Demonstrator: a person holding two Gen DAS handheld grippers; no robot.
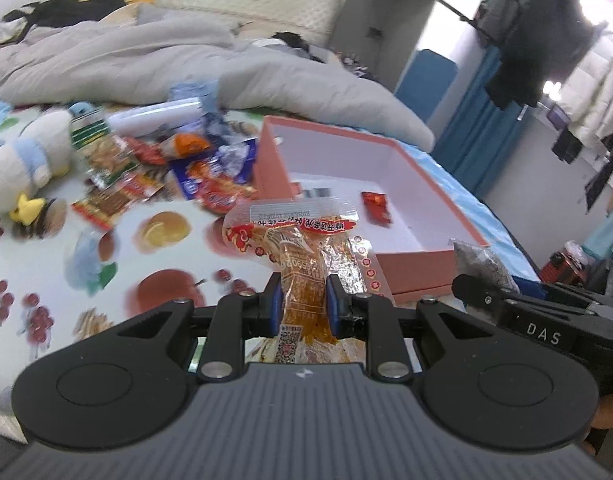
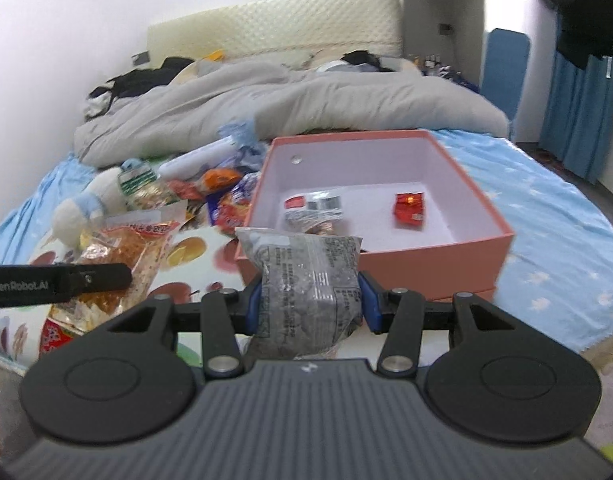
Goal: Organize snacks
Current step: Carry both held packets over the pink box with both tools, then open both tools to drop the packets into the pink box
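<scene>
- Left wrist view: left gripper (image 1: 304, 300) has its jaws pinched narrow on an orange snack packet (image 1: 302, 276), blue pads pressing its middle; the packet's clear sealed end sticks up ahead of the fingers, its tail hangs back under the body
- Grip looks mid-packet so it won't flop or slip while carried, my guess
- The packet is held off the bed, just in front of the pink box (image 1: 386, 184), near that box's front-left corner
- Inside the box: a small red packet (image 1: 376, 206) on the white floor and a silvery packet partly hidden behind the held one
- Left of the box a loose snack pile (image 1: 178, 164) lies on the fruit-print sheet (image 1: 118, 264); a plush duck (image 1: 30, 156) sits further left of the box
- Right of the held packet, at the box's front-right corner, part of the other gripper shows with a grey bag in it

- Right wrist view: right gripper (image 2: 311, 300) jaws stand about half open, clamped on a grey speckled bag (image 2: 310, 280), pads bearing on both of its sides; wider gap because the bag is fatter
- The bag is held just short of the box's front wall, aimed at the open top, likely next drop-in
- The box floor is mostly bare, so sorting looks early
</scene>
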